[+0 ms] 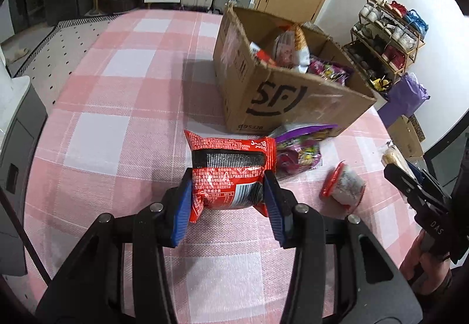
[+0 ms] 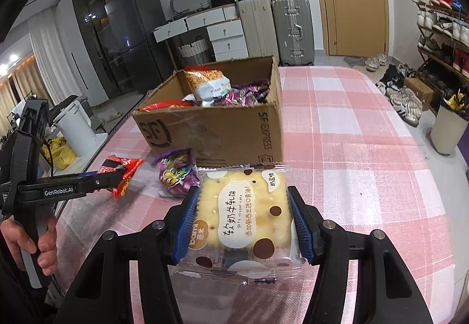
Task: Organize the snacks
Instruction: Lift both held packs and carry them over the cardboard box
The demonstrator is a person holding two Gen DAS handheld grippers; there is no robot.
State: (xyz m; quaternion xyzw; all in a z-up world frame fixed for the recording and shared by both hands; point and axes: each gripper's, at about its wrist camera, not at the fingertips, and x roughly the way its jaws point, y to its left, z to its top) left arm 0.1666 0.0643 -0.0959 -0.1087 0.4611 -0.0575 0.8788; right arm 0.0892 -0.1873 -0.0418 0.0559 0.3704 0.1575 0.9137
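Note:
My left gripper (image 1: 228, 182) is shut on a red snack packet (image 1: 231, 168), held above the pink checked tablecloth (image 1: 117, 119). My right gripper (image 2: 241, 201) is shut on a clear-wrapped cracker nougat pack (image 2: 244, 215), its blue pads pressing both sides. The open cardboard box (image 1: 281, 95) (image 2: 217, 130) stands ahead of both and holds several snack bags. In front of the box lies a purple candy bag (image 1: 296, 151) (image 2: 177, 174). A small cup with a red lid (image 1: 344, 184) lies on its side to the right of it. The left gripper with the red packet (image 2: 123, 174) shows at the left of the right wrist view.
The table edge runs along the left, with a white appliance (image 2: 76, 124) and a yellow bag (image 2: 60, 152) beyond it. A shoe rack (image 1: 387, 39), a bin (image 2: 448, 127), suitcases (image 2: 290, 31) and drawers (image 2: 225, 37) stand around the room. A person's hand (image 2: 44, 247) grips the left tool.

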